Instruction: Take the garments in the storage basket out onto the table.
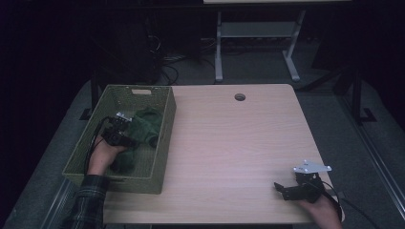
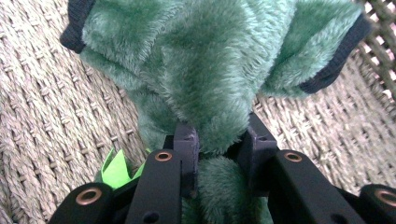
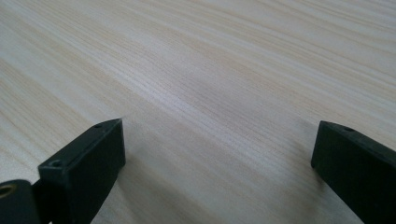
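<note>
Green plush half-hidden by left claw

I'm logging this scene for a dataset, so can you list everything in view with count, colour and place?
plush toy: one, green with dark cuffs, inside the basket, pinched between the left gripper's jaws
tag: one, bright green, by the toy's lower part
basket: one, olive green woven, at the table's left edge
table: one, light wood, with a round hole near the far edge
desk frame: one, pale grey, on the floor beyond the table
cables: several, dark, on the floor behind the basket
left gripper: one, black, in the basket, closed on the toy
right gripper: one, black, jaws apart over bare table at the near right
sleeve: one, dark plaid, lower left
</note>
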Available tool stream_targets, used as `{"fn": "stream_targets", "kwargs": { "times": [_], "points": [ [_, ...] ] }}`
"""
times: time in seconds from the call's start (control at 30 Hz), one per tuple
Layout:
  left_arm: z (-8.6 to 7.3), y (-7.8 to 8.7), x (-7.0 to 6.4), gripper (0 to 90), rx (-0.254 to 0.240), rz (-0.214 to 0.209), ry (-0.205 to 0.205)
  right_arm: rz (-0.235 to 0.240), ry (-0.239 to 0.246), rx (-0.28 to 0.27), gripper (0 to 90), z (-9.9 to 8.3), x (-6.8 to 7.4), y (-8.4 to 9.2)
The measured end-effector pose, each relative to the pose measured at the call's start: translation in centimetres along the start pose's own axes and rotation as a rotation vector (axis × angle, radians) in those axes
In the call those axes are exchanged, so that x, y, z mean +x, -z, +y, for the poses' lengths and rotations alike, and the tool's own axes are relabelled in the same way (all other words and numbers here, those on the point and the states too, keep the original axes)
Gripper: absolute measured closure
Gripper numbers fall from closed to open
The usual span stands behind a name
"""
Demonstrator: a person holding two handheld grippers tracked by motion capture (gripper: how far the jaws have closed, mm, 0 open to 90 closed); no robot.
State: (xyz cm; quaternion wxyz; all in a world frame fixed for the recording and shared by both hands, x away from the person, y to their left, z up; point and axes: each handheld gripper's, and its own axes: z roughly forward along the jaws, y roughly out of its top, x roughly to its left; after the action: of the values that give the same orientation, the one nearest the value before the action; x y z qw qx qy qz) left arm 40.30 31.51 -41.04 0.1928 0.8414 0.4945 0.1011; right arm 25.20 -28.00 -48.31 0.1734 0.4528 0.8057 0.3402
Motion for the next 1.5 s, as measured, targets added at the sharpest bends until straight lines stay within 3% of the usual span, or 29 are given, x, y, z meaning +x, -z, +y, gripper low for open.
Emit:
{"fn": "stream_targets", "kwargs": {
  "times": [0.27, 0.67, 1.0, 1.5],
  "points": [
    [-0.2, 1.7, 0.4, 72.2, -0.093, -0.034, 0.044, 0.0, 0.0, 0.0, 2.5, 0.0, 0.0, 0.0],
    [0.0, 4.7, 0.3, 72.7, -0.197, -0.083, 0.059, 0.0, 0.0, 0.0, 2.5, 0.0, 0.0, 0.0],
    [0.7, 7.9, -0.3, 73.3, -0.304, -0.112, 0.044, 0.0, 0.0, 0.0, 2.5, 0.0, 0.0, 0.0],
    [1.9, 12.4, -1.0, 74.1, -0.403, -0.115, 0.001, 0.0, -0.001, 0.0, 2.5, 0.0, 0.0, 0.0]
  ]
}}
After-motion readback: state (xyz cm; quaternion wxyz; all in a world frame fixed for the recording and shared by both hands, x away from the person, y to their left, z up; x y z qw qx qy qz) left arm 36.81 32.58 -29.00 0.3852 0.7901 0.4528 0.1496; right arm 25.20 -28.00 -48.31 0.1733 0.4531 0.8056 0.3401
